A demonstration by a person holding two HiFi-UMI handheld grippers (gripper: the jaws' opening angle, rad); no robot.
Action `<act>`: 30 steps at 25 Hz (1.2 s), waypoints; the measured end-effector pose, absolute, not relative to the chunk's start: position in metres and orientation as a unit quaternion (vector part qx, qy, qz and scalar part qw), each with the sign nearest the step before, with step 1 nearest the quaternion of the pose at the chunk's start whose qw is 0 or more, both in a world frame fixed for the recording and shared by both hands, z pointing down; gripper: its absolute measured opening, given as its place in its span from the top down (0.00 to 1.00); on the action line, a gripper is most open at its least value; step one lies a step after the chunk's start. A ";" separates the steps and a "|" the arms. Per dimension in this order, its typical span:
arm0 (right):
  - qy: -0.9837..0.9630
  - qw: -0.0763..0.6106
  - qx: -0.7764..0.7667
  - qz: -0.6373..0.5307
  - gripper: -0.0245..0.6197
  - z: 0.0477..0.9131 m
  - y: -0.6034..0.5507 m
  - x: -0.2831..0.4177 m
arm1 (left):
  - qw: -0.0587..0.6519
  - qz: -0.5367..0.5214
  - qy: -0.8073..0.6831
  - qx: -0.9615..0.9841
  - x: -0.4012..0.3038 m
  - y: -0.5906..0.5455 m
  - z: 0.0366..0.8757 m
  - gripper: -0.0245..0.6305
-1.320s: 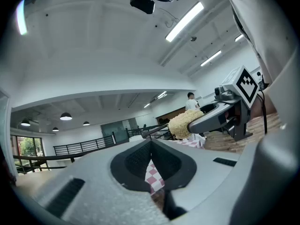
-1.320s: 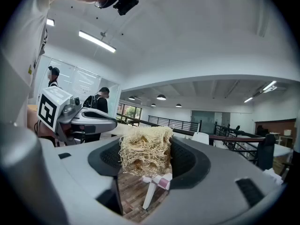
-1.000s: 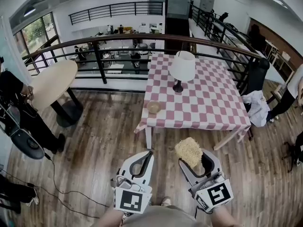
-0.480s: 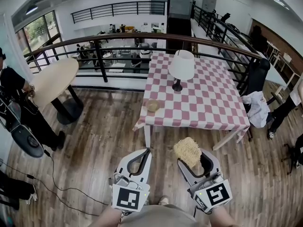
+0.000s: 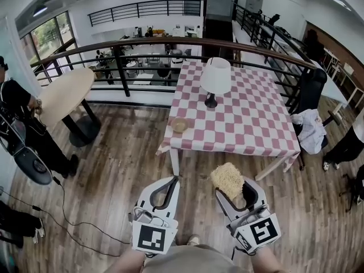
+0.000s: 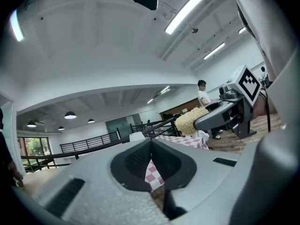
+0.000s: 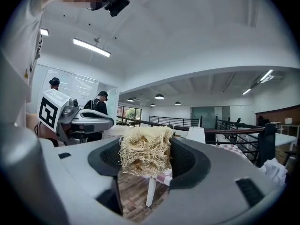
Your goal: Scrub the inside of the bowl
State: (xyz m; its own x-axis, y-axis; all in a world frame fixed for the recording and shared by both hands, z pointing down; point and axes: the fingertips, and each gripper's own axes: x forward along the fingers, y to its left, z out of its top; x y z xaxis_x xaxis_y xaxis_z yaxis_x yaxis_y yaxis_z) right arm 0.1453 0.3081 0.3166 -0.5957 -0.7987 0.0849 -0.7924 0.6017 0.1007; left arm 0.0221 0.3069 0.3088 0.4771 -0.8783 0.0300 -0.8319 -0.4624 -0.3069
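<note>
The bowl (image 5: 180, 125) on the desk (image 5: 250, 124) is too small to judge its inside. Lower part of the scrubber (image 5: 226, 178) sits hidden between the right tongs (image 5: 231, 187). The person at left (image 5: 20, 121) and the person at right (image 5: 346, 145) are cut by the frame edge

Square table in red-and-white checked cloth (image 5: 250, 124): small round tan bowl (image 5: 180, 125) on its near left corner; white-shaded lamp (image 5: 215, 81) further back, mid-table. Round beige table (image 5: 62, 98) well to the left. Before the checked table, apart from it: right gripper (image 5: 233, 187), straw-coloured fibrous scrubber (image 5: 226, 178) between its jaws.

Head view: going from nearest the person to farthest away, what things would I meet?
Scrubber → bowl → lamp → railing
</note>
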 end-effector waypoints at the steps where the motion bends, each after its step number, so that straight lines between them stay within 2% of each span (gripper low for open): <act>1: -0.893 0.064 0.445 -0.028 0.55 0.317 0.306 0.148 | 0.127 -0.090 0.507 -0.848 0.023 0.306 0.308 0.94; 14: -0.898 0.052 0.437 -0.034 0.55 0.320 0.295 0.175 | 0.116 -0.109 0.521 -0.838 0.049 0.297 0.320 0.94; 30: -0.907 0.060 0.417 -0.013 0.55 0.344 0.262 0.166 | 0.099 -0.112 0.529 -0.835 0.042 0.264 0.342 0.94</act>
